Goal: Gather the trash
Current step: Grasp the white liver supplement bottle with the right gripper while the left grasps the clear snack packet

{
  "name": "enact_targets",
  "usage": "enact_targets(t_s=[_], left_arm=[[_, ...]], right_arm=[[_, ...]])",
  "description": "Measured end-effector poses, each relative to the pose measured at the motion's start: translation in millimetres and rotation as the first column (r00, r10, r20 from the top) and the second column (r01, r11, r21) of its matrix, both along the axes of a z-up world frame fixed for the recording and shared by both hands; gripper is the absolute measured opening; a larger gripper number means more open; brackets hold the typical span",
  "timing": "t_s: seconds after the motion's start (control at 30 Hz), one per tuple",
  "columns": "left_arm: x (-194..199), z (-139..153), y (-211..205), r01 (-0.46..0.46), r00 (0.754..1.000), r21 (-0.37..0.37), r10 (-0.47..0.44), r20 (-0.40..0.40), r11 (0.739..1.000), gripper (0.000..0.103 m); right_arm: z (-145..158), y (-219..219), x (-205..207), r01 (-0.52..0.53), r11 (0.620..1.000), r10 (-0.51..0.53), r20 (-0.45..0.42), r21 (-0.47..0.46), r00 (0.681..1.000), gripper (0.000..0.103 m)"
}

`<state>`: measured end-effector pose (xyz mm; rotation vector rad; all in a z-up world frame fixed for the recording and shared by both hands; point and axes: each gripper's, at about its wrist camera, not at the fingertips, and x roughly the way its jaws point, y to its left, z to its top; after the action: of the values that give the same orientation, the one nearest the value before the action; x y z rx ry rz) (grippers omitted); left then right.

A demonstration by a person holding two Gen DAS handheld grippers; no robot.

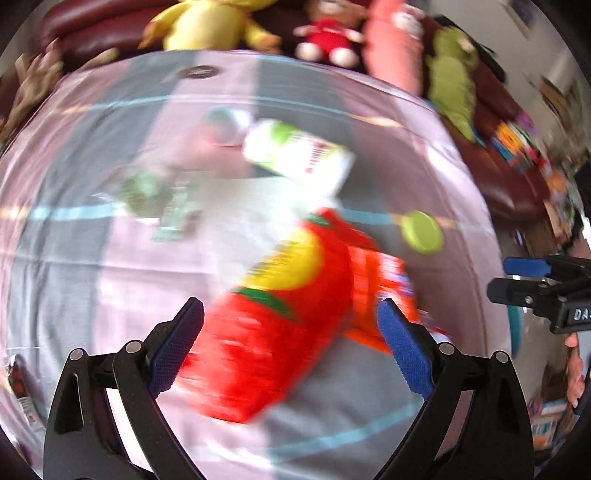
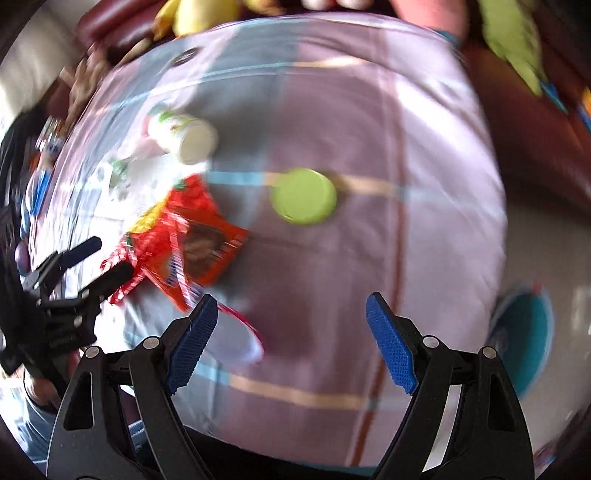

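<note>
The left hand-held gripper (image 1: pixel 290 321) stands wide, its blue pads apart and pressing on nothing; the red and yellow crinkled plastic snack bag (image 1: pixel 280 325) shows between its fingers, lying on the cloth below. The right hand-held gripper (image 2: pixel 291 321) is also wide and empty, over a bare stretch of the pink and grey checked tablecloth (image 2: pixel 424 166) that covers the desk.

The bag lies toward the middle of the desk, with an orange foil wrapper (image 1: pixel 376 280) just beside it. Past the bag, toward the far edge, a white cylindrical plastic bottle with a green and red label (image 1: pixel 295 151) lies on its side. A crumpled clear wrapper with green print (image 1: pixel 155 195) is near it, further from the right hand-held gripper. A round lime-green plastic lid (image 2: pixel 303 195) rests flat, apart from the bag on the right gripper's side.

Both views are blurred. Beyond the far edge, plush toys (image 1: pixel 207 26) sit on a dark red leather sofa (image 1: pixel 85 40).
</note>
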<state>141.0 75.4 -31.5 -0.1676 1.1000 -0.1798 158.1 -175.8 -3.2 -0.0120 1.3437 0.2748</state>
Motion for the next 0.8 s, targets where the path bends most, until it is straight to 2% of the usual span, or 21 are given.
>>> enact_targets(t_s=[0.17,0.37,0.63,0.77,0.8], left_arm=[[19.9,-9.3,55.4,-0.143,0.989,-0.012,0.142,-0.031,0.99,0.095],[40.7,-18.3,91.9,-0.257,0.965,-0.049,0.254,-0.065,0.965,0.095],[66.9,-22.3,100.4,-0.283,0.957,-0.031,0.28,-0.073,0.959,0.095],[73.3,-24.8,103.5,-0.296,0.953,-0.036,0.293,-0.082,0.954,0.095],[75.1,-25.3,103.1,-0.298,0.952,-0.04,0.293,-0.086,0.954,0.095]], right_arm=[[4.2,53.1,42.0,-0.138,0.989,0.138,-0.001,-0.058,0.99,0.079],[4.8,113.4,101.7,-0.269,0.959,0.27,0.002,-0.084,0.963,0.079],[-22.0,158.7,158.8,-0.363,0.928,0.36,-0.047,-0.081,0.932,0.079],[-41.1,169.7,167.8,-0.397,0.916,0.392,-0.083,-0.061,0.916,0.078],[-46.6,171.6,168.5,-0.405,0.913,0.399,-0.093,-0.053,0.912,0.076]])
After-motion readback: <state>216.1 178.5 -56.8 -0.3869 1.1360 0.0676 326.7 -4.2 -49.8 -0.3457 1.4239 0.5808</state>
